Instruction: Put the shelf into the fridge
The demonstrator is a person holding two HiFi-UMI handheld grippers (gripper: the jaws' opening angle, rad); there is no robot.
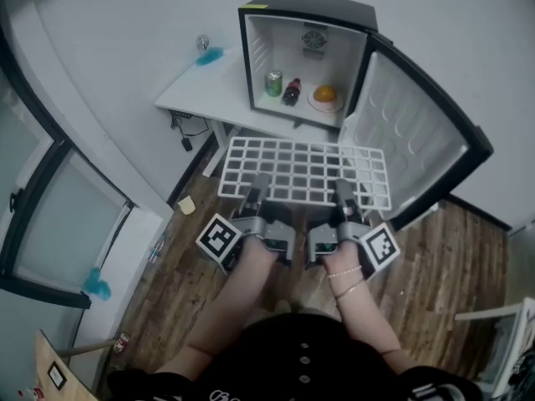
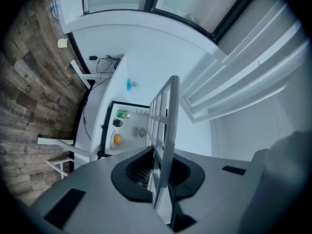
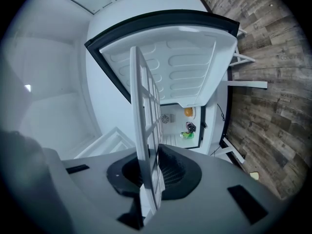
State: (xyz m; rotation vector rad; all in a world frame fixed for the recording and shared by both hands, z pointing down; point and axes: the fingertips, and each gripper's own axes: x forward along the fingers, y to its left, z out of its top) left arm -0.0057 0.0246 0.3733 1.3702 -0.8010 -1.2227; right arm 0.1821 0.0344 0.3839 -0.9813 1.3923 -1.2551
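A white wire shelf (image 1: 305,172) hangs level in the air in front of the small black fridge (image 1: 305,57), whose door (image 1: 418,144) stands wide open to the right. My left gripper (image 1: 256,192) is shut on the shelf's near edge at the left; my right gripper (image 1: 344,195) is shut on it at the right. In the left gripper view the shelf (image 2: 165,126) runs edge-on between the jaws, and likewise the shelf (image 3: 144,130) in the right gripper view. Inside the fridge stand a green can (image 1: 273,83), a dark bottle (image 1: 292,91) and an orange on a plate (image 1: 326,97).
The fridge sits on a white table (image 1: 201,90) against the wall, with a blue object (image 1: 209,55) on it. Cables (image 1: 185,132) hang under the table. Wooden floor (image 1: 443,266) lies below. A window (image 1: 50,215) is at the left, and white furniture (image 1: 501,324) at the lower right.
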